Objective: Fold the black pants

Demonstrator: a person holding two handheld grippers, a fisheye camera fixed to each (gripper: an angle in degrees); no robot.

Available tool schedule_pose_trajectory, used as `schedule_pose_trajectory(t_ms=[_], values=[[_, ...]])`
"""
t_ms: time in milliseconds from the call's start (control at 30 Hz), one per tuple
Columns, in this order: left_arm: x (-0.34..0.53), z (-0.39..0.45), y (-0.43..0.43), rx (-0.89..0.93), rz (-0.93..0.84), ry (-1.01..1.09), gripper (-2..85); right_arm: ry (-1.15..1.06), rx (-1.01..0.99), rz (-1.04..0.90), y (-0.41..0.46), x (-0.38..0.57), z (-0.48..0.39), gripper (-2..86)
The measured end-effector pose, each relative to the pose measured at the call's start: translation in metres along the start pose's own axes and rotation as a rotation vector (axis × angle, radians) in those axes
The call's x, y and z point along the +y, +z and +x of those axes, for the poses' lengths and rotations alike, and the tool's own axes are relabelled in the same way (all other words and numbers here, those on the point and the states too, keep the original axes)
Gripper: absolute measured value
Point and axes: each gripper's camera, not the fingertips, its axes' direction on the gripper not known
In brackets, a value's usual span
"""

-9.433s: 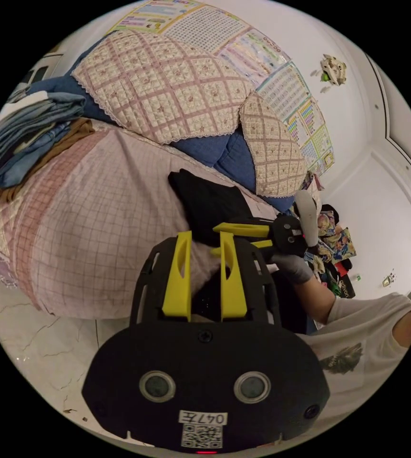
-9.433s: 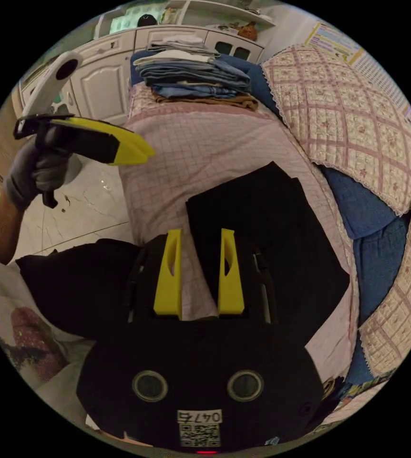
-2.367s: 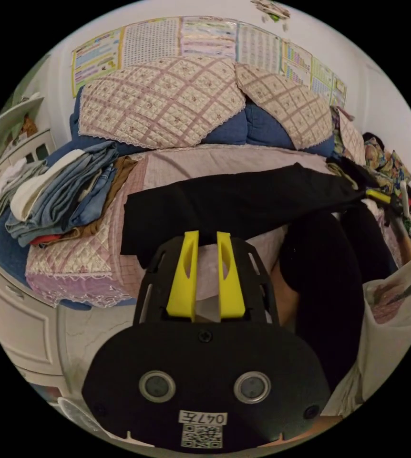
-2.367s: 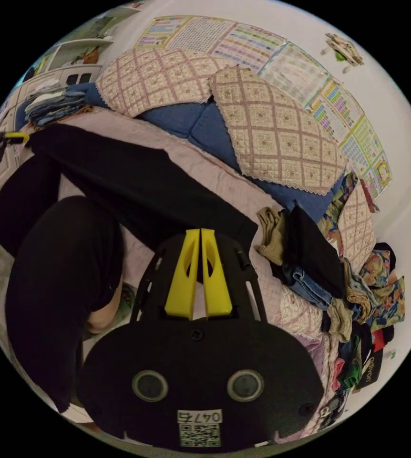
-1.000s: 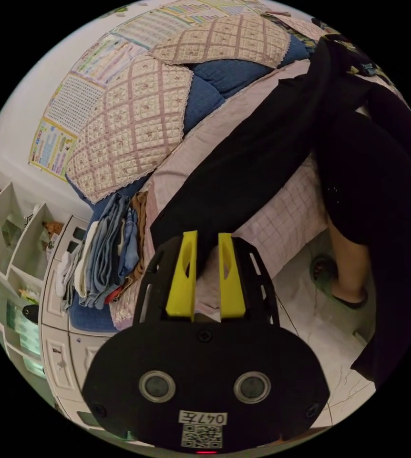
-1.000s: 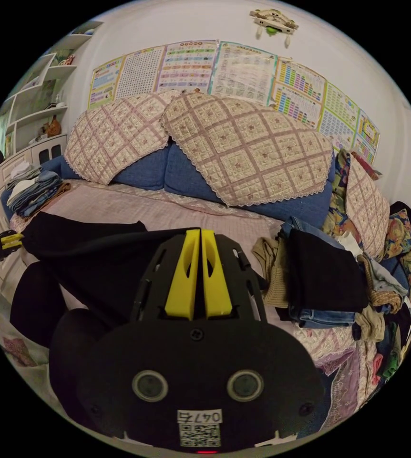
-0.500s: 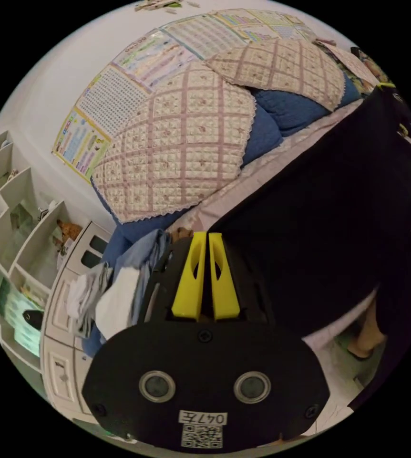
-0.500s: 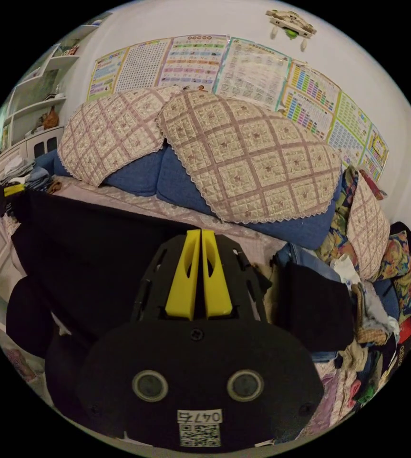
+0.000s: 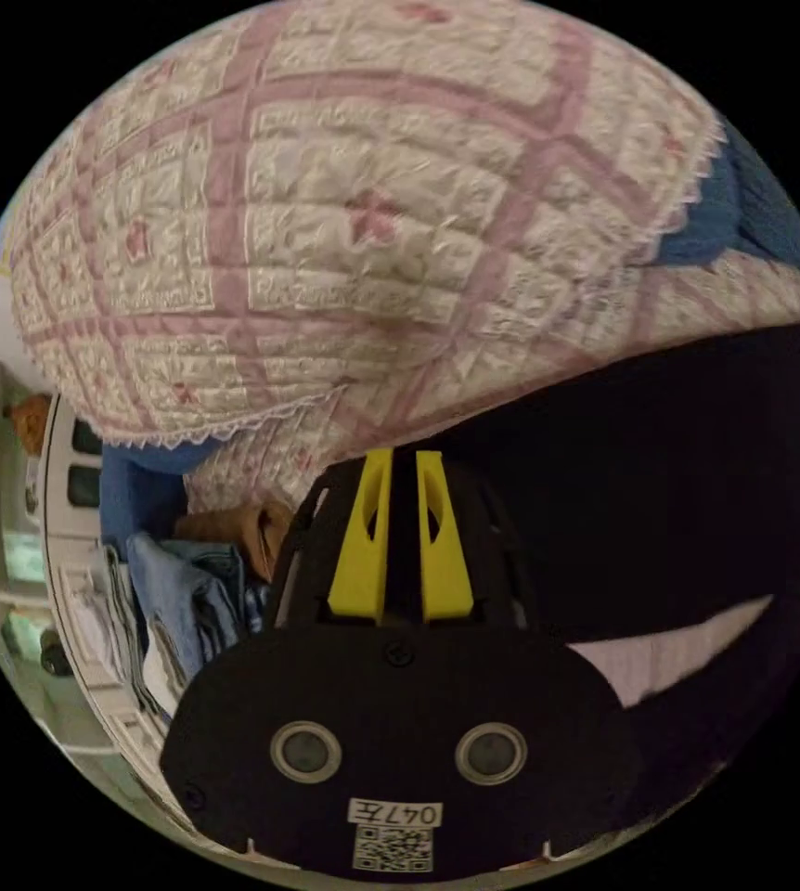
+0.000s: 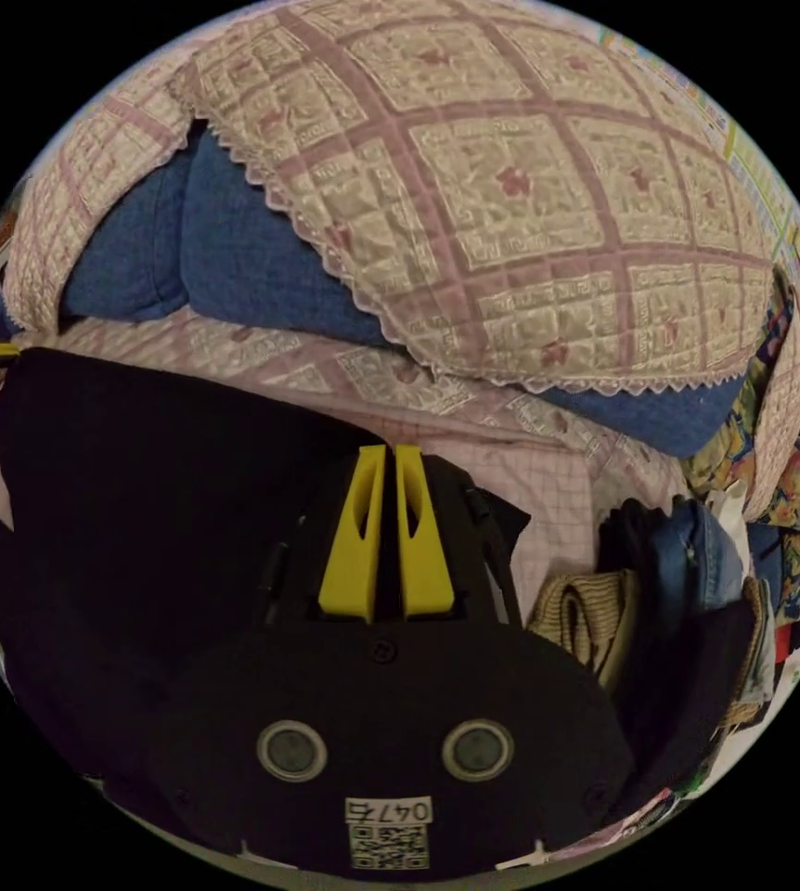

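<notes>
Both claws, the left gripper and right gripper, pinch the black pants, so lower the 2 held corners together, flat, just ahead by the quilted cushion.

Both gripper views sit low, close over the bed, facing the quilted cushions, sharing black pants.

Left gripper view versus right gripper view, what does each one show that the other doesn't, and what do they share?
Left gripper view: a stack of folded denim clothes and white cabinets. Right gripper view: a jumbled clothes pile and wall charts. Both: the black pants spread over the pink checked bed cover, quilted cushion covers over blue cushions, and each view's own tongs closed on the pants.
</notes>
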Motion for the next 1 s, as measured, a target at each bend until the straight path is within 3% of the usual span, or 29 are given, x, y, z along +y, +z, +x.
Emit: schedule_pose_trajectory(t_ms=[133, 233, 300, 367, 500, 600, 767, 1000], values=[[0.040, -0.052, 0.023, -0.010, 0.042, -0.193, 7.0, 0.154, 0.015, 0.032, 0.000, 0.020, 0.039, 7.5], [0.124, -0.113, 0.008, 0.172, 0.235, -0.383, 6.2, 0.292, -0.056, 0.183, -0.035, 0.058, 0.079, 6.7], [0.220, -0.136, -0.016, 0.321, 0.417, -0.407, 5.3, 0.317, -0.080, 0.261, -0.062, 0.090, 0.099, 5.5], [0.300, -0.136, -0.027, 0.435, 0.480, -0.378, 4.9, 0.314, -0.102, 0.313, -0.098, 0.143, 0.119, 4.4], [0.490, -0.106, -0.024, 0.584, 0.525, -0.376, 4.4, 0.386, -0.133, 0.362, -0.136, 0.249, 0.134, 3.3], [0.597, -0.079, 0.003, 0.636, 0.457, -0.471, 5.0, 0.481, -0.144, 0.317, -0.147, 0.336, 0.131, 4.1], [0.693, -0.054, 0.036, 0.768, 0.467, -0.579, 5.3, 0.800, -0.195, 0.405, -0.159, 0.464, 0.130, 5.9], [0.720, -0.032, 0.046, 0.971, 0.498, -0.613, 5.3, 0.908, -0.392, 0.313, -0.158, 0.504, 0.149, 8.5]])
